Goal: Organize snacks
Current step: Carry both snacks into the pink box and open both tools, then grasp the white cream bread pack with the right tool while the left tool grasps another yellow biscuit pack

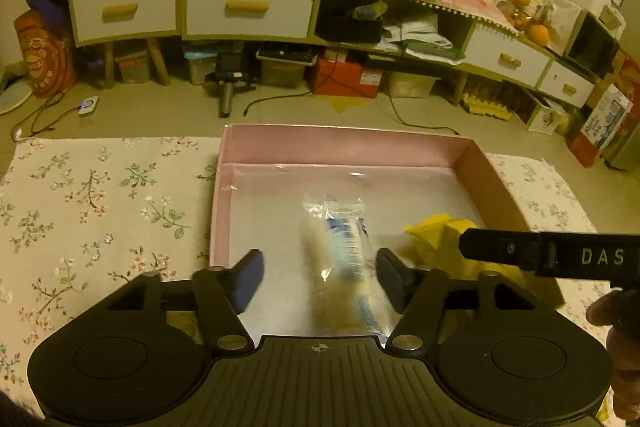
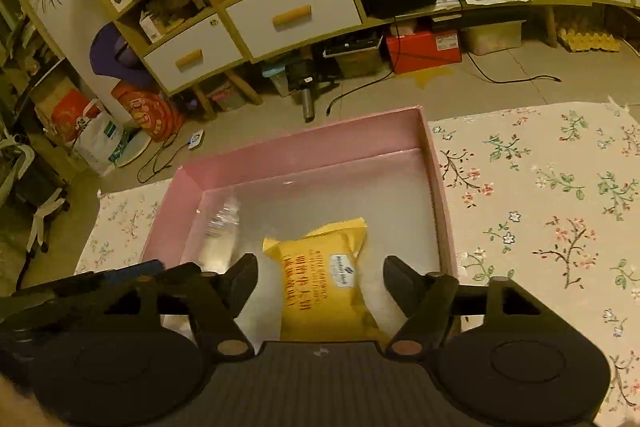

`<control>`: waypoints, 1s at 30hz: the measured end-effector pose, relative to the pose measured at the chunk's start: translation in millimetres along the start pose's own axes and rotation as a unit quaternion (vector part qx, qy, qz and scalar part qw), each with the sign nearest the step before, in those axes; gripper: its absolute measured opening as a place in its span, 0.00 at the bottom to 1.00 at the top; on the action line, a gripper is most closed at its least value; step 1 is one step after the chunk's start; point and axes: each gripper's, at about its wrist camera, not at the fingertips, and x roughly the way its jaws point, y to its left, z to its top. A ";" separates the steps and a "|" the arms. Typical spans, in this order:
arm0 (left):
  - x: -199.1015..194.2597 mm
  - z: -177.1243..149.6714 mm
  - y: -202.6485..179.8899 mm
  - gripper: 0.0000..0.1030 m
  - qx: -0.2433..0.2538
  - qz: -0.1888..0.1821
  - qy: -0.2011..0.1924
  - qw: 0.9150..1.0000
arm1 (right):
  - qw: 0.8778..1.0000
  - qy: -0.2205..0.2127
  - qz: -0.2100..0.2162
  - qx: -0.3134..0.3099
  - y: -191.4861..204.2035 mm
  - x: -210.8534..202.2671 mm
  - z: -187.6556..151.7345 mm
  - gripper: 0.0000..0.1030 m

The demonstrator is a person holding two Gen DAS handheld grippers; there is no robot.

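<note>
Lying in the pink box, clear packet and yellow packet sit between the parted, unpressing jaws of left gripper and right gripper.

Box: pink walls. Packet between the right tongs: yellow, red lettering. Wrapper between the left tongs: clear, blue print. Cloth: cream, floral.

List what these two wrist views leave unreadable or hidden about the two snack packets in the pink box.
- Clear packet, left wrist view: blurred, so its blue label is unreadable; its near end is hidden behind the left gripper body.
- Yellow packet, right wrist view: print too small to read; its near end is hidden behind the right gripper body.
- Pink box: its near wall is hidden in both views.
</note>
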 end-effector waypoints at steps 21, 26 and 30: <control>-78.2 -49.8 1.4 0.92 0.037 0.041 0.002 0.998 | 0.998 0.011 -0.047 -0.048 20.4 -61.5 -42.9 0.64; -90.9 -69.0 10.1 0.94 0.031 0.056 0.007 0.998 | 0.996 0.015 -0.047 -0.074 27.3 -69.6 -61.5 0.66; -100.4 -86.5 21.7 0.95 0.007 0.056 -0.002 0.998 | 0.993 0.010 -0.050 -0.105 27.8 -74.9 -75.1 0.68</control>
